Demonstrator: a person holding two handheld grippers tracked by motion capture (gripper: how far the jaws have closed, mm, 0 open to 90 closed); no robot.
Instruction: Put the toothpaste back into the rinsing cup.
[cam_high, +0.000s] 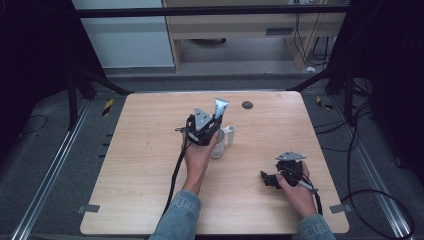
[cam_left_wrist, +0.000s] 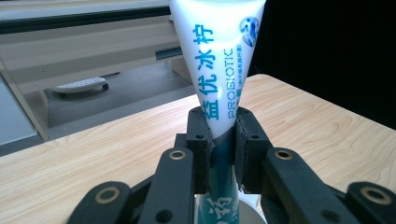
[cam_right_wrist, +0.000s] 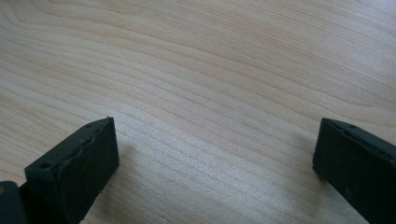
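Wood surface under me, my left hand-held gripper pinches the toothpaste tube upright over the white cup. It could slip sideways and tip the cup, I judge; my right hand-held gripper rests spread, empty

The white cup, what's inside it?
A toothpaste tube stands over the white cup, its lower end pointing down toward the rim. The left gripper pinches it. The gripper covers the cup's inside, so anything else in there is hidden.
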